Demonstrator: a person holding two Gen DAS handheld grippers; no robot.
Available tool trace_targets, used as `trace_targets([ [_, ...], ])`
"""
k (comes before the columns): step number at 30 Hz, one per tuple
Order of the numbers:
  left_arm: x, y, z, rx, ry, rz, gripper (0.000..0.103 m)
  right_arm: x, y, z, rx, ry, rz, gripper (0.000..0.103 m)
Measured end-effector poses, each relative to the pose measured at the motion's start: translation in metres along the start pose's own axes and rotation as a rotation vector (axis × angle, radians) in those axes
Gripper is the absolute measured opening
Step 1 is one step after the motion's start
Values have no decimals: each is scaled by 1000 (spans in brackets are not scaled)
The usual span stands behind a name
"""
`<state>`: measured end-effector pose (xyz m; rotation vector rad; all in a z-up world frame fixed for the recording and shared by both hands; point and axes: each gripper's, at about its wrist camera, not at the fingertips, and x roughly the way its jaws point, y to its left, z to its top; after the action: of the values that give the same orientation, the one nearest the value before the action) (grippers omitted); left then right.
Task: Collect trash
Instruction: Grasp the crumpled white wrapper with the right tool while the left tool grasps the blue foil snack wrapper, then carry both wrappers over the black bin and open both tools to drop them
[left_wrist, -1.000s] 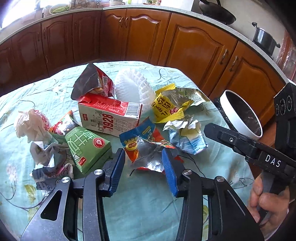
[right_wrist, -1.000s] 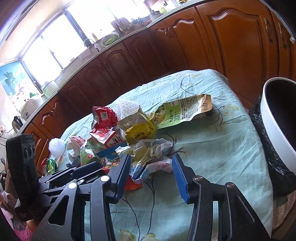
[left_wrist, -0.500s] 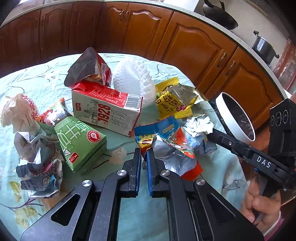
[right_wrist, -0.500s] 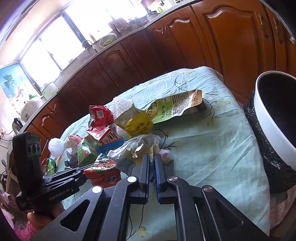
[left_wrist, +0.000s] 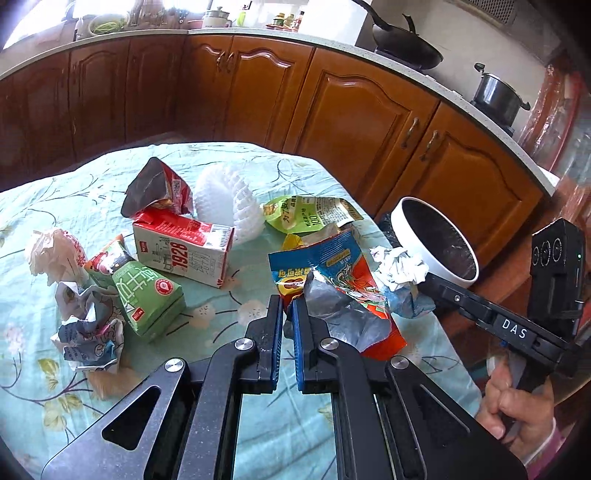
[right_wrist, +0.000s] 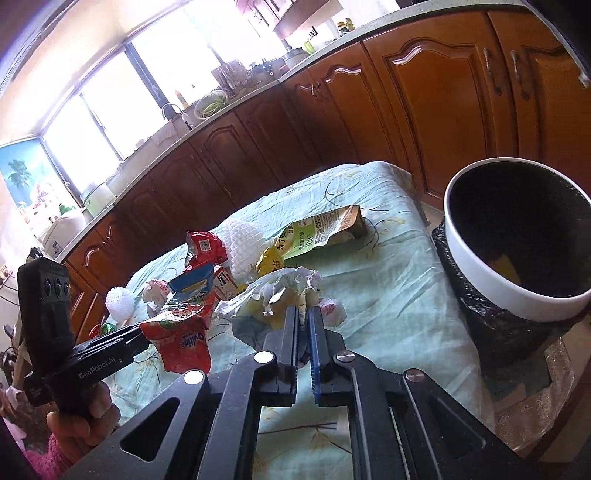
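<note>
Wooden kitchen cabinets (left_wrist: 354, 122) curve behind us, and our bench (left_wrist: 74, 206) wears a pale green floral cloth strewn with litter.

From the left wrist view, our left hand-held gripper (left_wrist: 287, 314) is clenched on the edge of a blue-and-red foil snack wrapper (left_wrist: 332, 291), which we can see hanging clear of the cloth. On the bench lie a red-and-white milk carton (left_wrist: 184, 251), a green carton (left_wrist: 147, 295), a white foam net (left_wrist: 229, 206), a green snack bag (left_wrist: 306, 214) and crumpled paper (left_wrist: 88, 325) on the left. Beyond the bench edge, to the right, stands the white-rimmed bin (left_wrist: 436, 240) with its black liner.

Over to the right wrist view: our right hand-held gripper (right_wrist: 304, 325) is clamped shut on a crumpled paper wad (right_wrist: 277, 295), pinched at its near side. The bin (right_wrist: 517, 302) sits just to the right, off the bench edge, something yellow already lying inside.

So we judge both grasps made, and the carry to the bin is the step in hand. Next we'd want each load swung over the rim in turn, then dropped, taking care the dangling wrapper doesn't snag the carton on the way across.
</note>
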<state>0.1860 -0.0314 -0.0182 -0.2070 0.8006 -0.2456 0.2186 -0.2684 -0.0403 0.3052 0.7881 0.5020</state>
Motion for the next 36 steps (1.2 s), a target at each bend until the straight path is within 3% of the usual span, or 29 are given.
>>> trace_targets([
  [22, 27, -86, 14, 135, 20, -81, 5, -72, -76, 10, 93, -135, -157, 5],
  [36, 68, -155, 50, 240, 33, -113, 5, -87, -134, 42, 119, -170, -314, 5],
])
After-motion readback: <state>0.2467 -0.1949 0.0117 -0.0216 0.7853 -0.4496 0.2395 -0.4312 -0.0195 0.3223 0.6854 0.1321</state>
